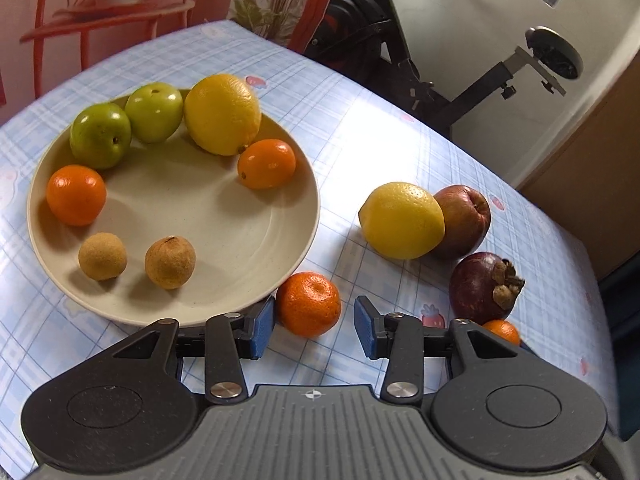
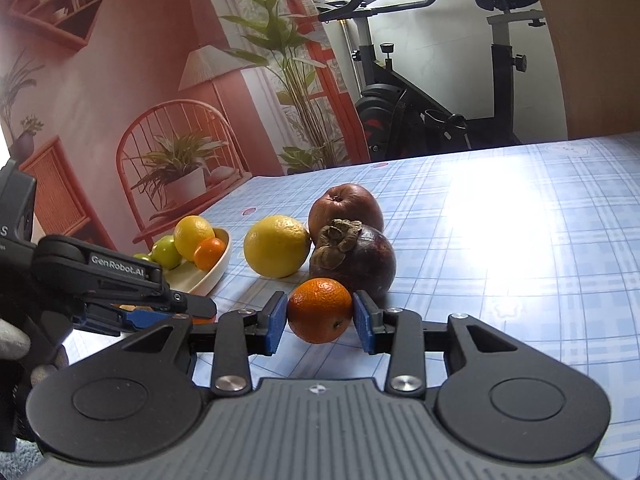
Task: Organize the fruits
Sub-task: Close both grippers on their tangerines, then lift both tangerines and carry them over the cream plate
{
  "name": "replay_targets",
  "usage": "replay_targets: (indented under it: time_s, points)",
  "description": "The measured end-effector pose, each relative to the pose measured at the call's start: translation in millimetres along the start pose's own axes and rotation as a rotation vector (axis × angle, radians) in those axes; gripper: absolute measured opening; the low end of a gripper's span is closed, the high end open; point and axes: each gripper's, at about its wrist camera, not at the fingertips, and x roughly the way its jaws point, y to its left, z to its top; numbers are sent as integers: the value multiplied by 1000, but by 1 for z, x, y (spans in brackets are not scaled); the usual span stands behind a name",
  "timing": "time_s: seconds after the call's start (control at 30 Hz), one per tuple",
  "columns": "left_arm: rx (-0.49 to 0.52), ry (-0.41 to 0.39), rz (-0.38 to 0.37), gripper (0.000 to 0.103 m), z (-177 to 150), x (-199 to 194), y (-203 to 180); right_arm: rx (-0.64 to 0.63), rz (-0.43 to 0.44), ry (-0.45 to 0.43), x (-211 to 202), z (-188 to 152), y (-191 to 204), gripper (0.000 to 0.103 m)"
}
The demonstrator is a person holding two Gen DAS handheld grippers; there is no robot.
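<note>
1. Right gripper point(image 2: 320, 320) – jaws pinching a small orange point(image 2: 319, 309) at its widest girth, low over the table point(image 2: 520, 240). Judgement: keep squeeze light; lift straight up before carrying, since the mangosteen point(image 2: 360, 260) sits just behind it.
2. Left gripper point(image 1: 314, 326) – jaws spread, empty, a mandarin point(image 1: 309, 303) between its pads near the table's front edge, just beside the plate point(image 1: 260, 248).
3. Both held low, fingers pointing forward; left looks down more steeply.
4. Lemon point(image 1: 402, 220) and apple point(image 1: 466, 218) touch, off-plate.
</note>
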Motion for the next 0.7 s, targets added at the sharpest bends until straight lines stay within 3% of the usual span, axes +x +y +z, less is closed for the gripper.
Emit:
replay_targets:
  time_s: [0.1, 0.4, 0.7]
  points:
    - [51, -29, 22, 37, -5, -2, -4, 2, 2, 0, 0, 0, -1, 39]
    - [144, -41, -2, 37, -20, -15, -4, 0, 10, 9, 0, 0, 0, 39]
    - [151, -42, -16, 37, -21, -13, -3, -6, 9, 18, 2, 1, 1, 39]
